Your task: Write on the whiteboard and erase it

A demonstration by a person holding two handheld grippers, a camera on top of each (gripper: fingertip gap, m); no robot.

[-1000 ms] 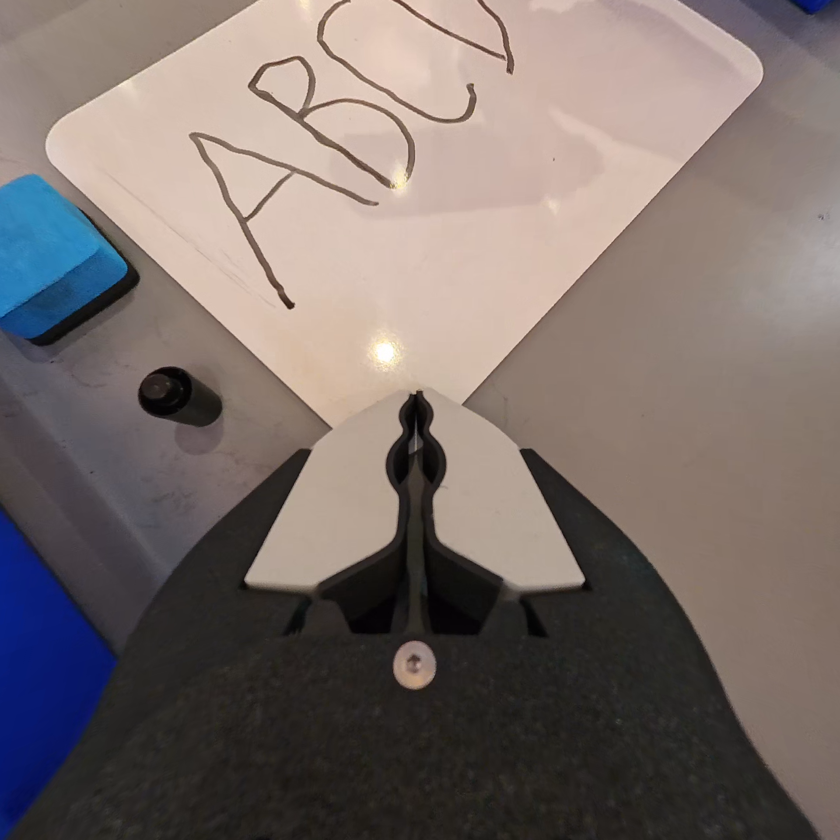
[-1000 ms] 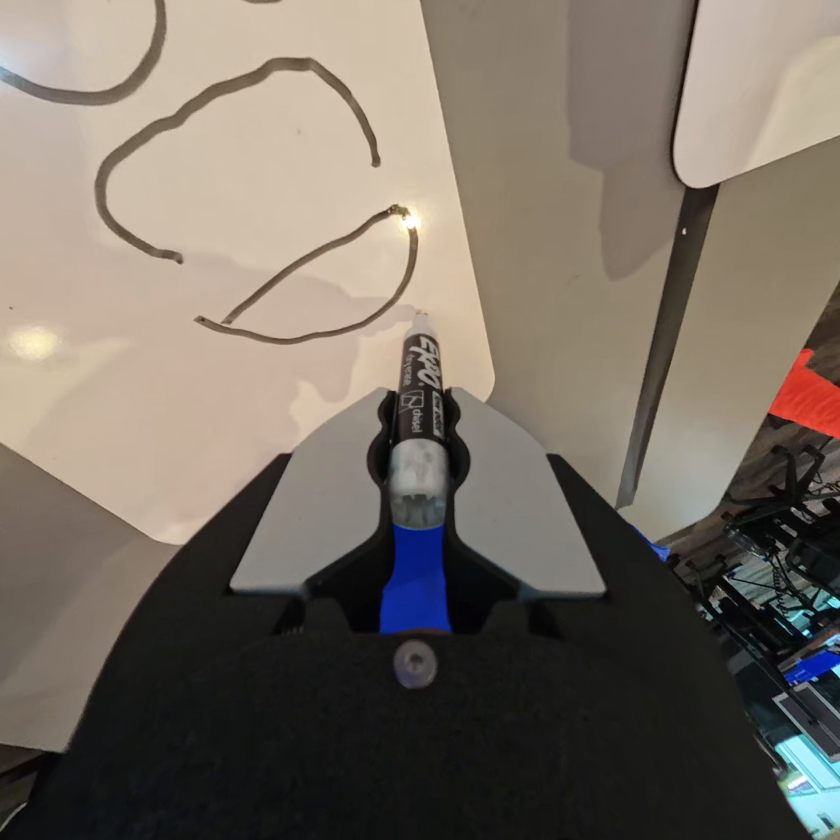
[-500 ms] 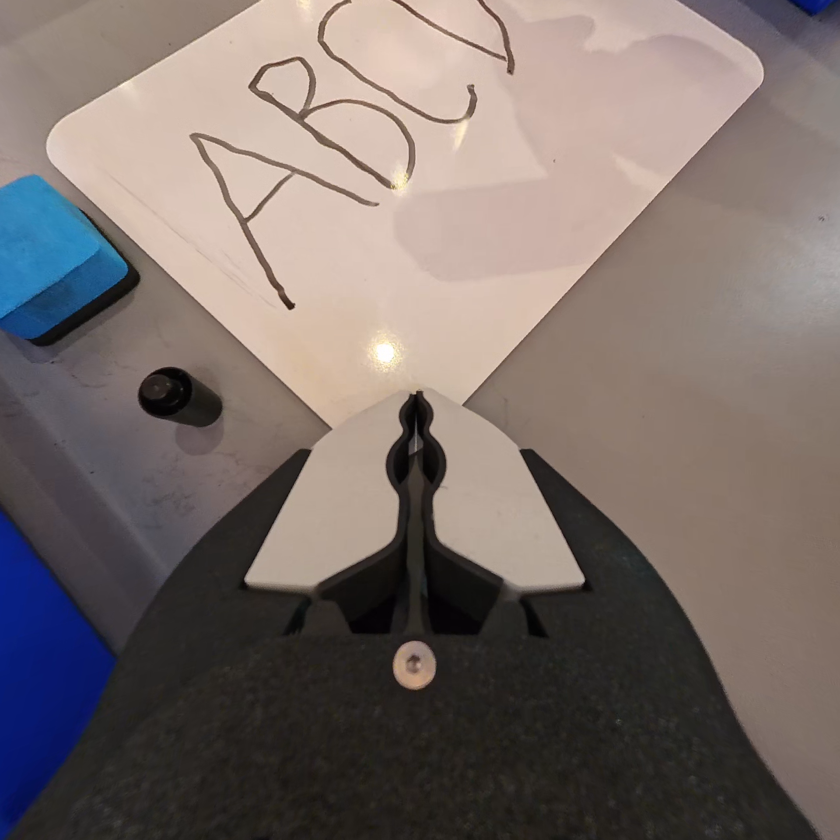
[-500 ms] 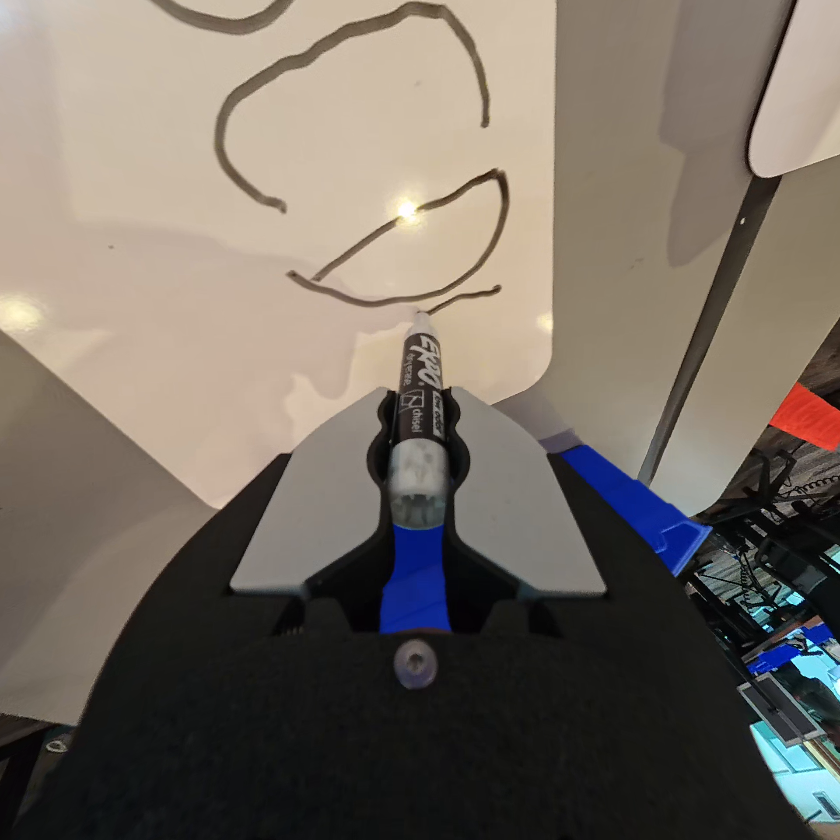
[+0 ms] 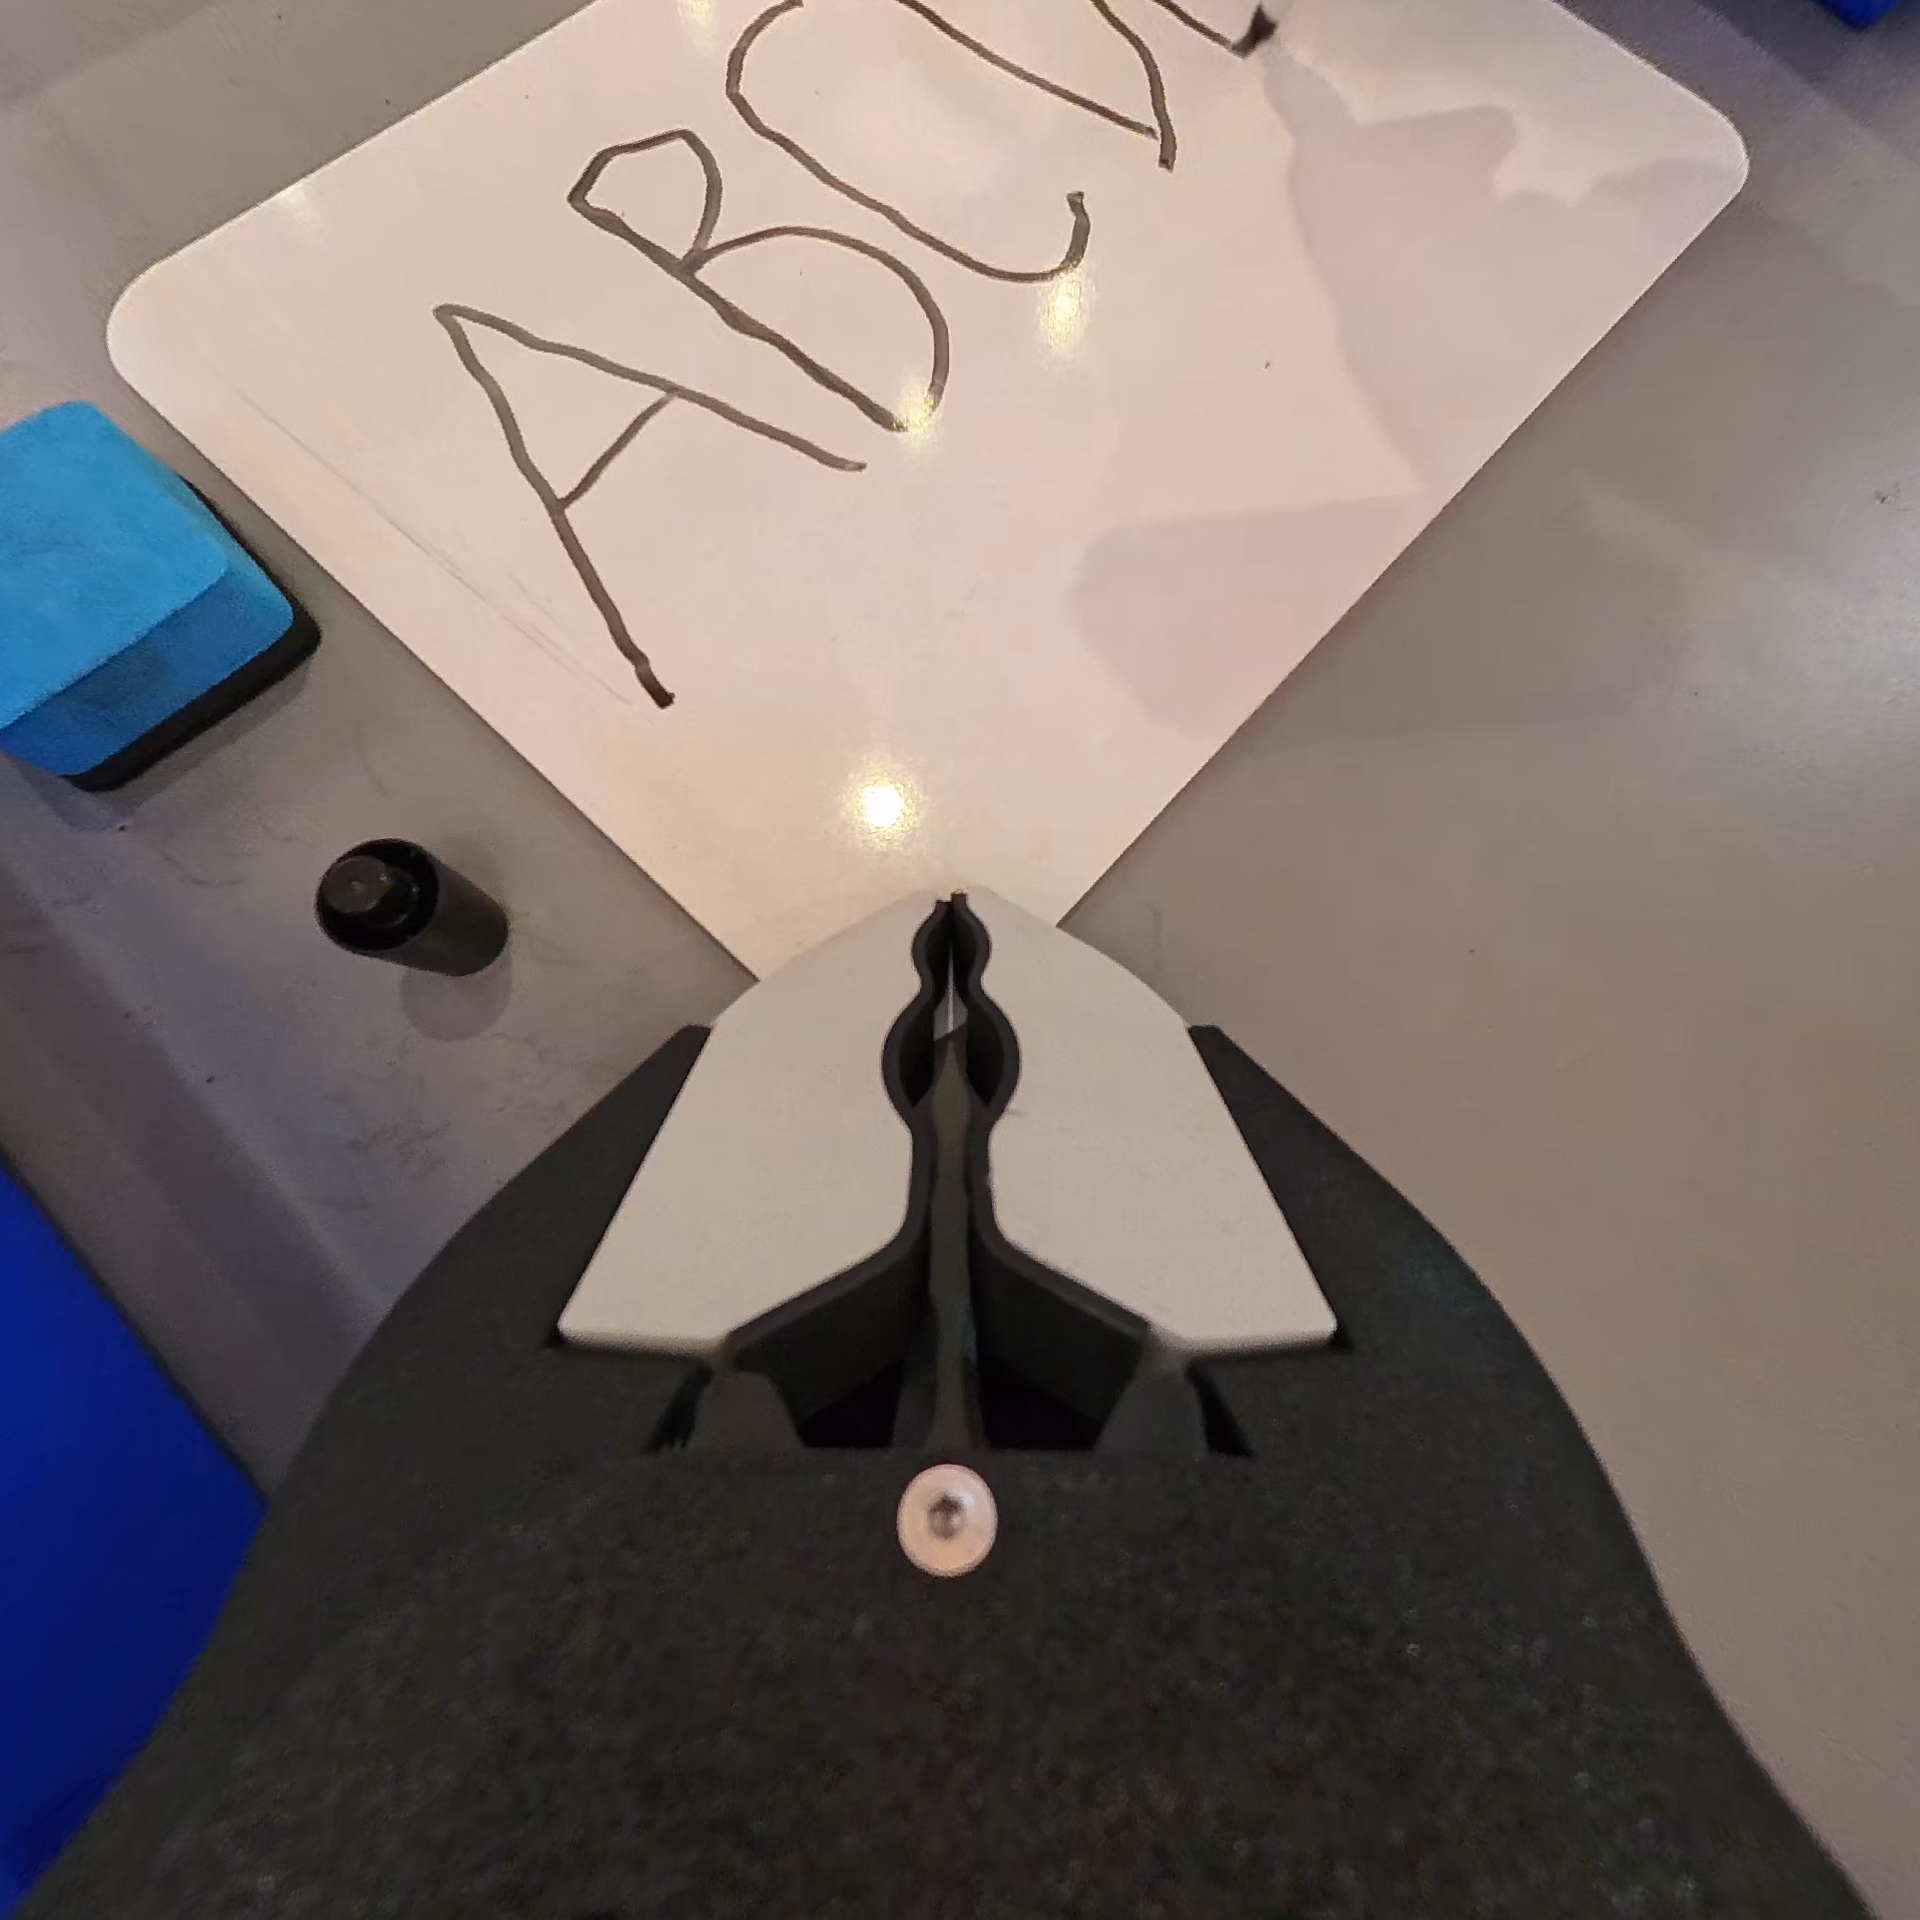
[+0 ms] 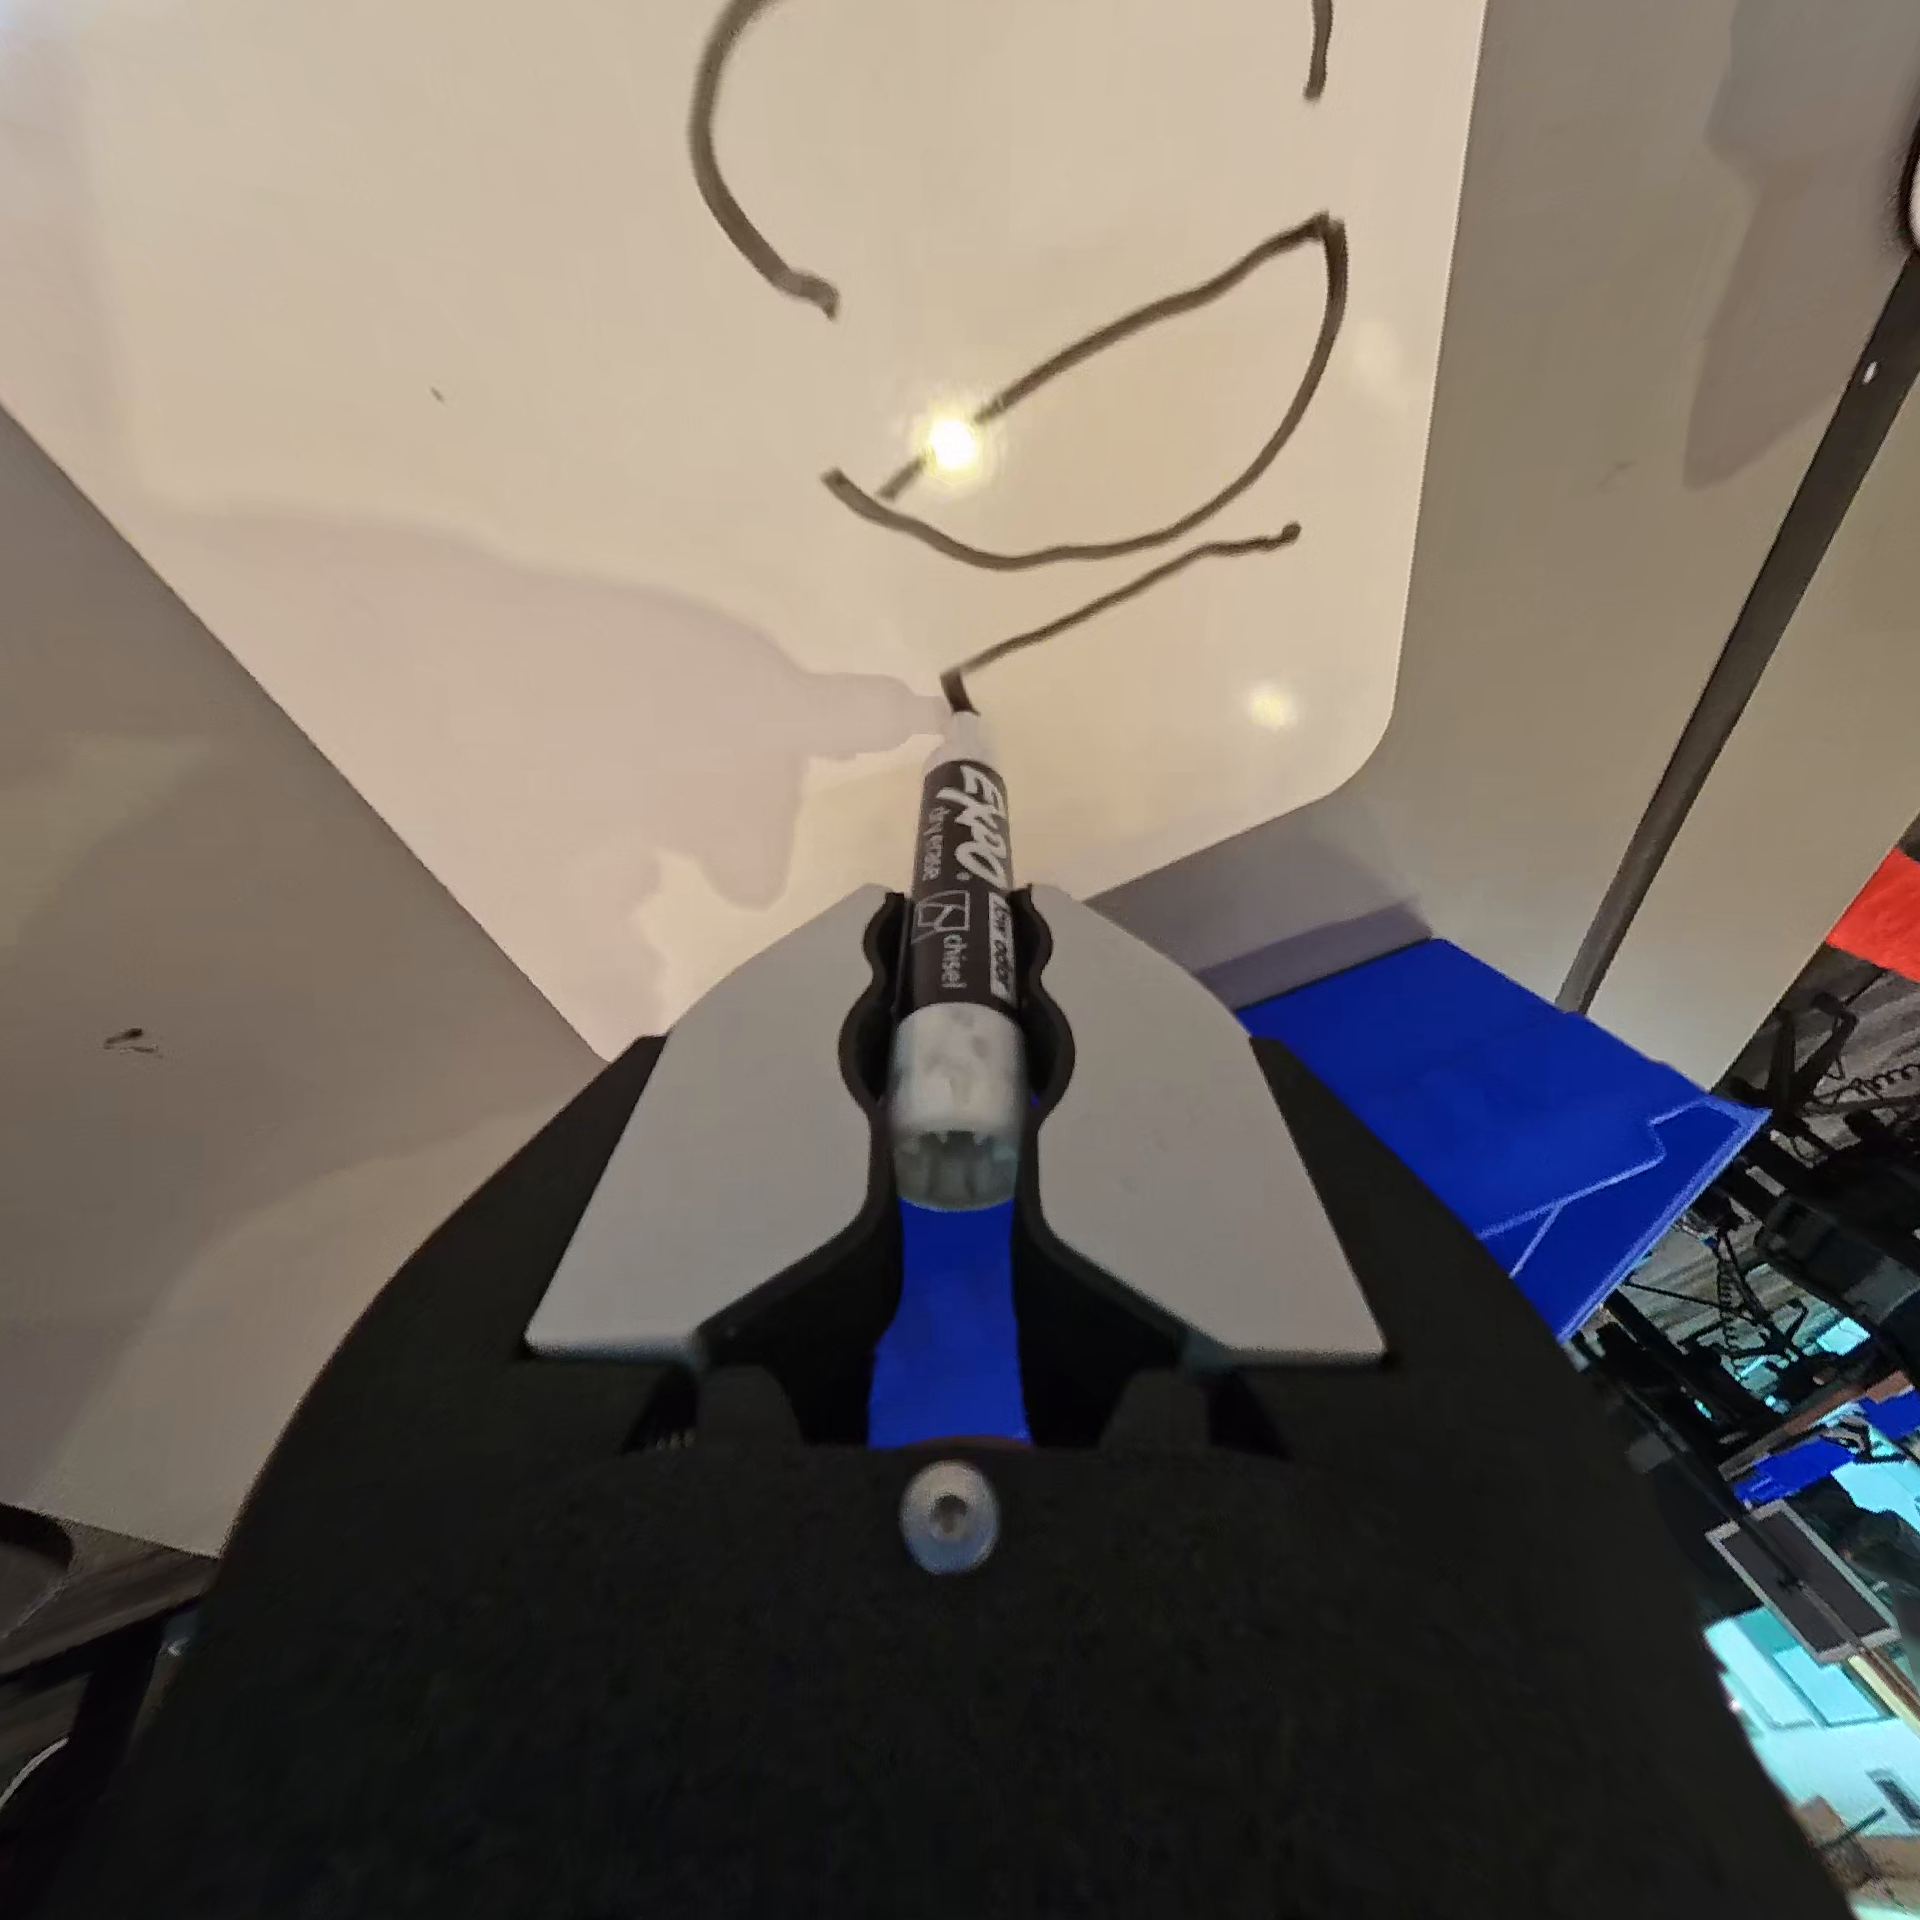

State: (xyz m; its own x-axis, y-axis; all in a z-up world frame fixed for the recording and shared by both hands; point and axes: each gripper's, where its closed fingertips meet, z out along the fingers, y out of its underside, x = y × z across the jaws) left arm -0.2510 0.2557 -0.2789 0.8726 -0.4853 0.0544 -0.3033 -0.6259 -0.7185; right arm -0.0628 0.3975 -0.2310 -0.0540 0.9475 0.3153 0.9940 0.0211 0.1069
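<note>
Gripping a black dry-erase marker (image 6: 958, 862) between its two grey fingers (image 6: 727, 1122), the right gripper (image 6: 956, 914) points it forward and down so that the tip touches the whiteboard (image 6: 416, 312), right at the end of a freshly drawn black stroke (image 6: 1122, 597). The marker's barrel runs back through the notch in the jaws, and its clear rear end sits just behind the clamping point. Several more curved black strokes lie farther up the board. The white board lies flat on a grey table (image 6: 208, 883), with its rounded corner close to the right of the marker, and a blue bin (image 6: 1475, 1091) shows beyond that corner.

In the left wrist view, the left gripper (image 5: 954, 904) has its jaws pressed together with nothing between them, and it sits over the nearest corner of the whiteboard (image 5: 1039, 644); whether it presses on the board cannot be told. Large hand-drawn black letters (image 5: 727, 364) run across the board away from it. To the left of the board, on the table (image 5: 1558, 935), a blue eraser (image 5: 114, 582) with a black base lies just off the board's edge, and a black marker cap (image 5: 400, 920) lies on its side nearer the gripper, apart from both
</note>
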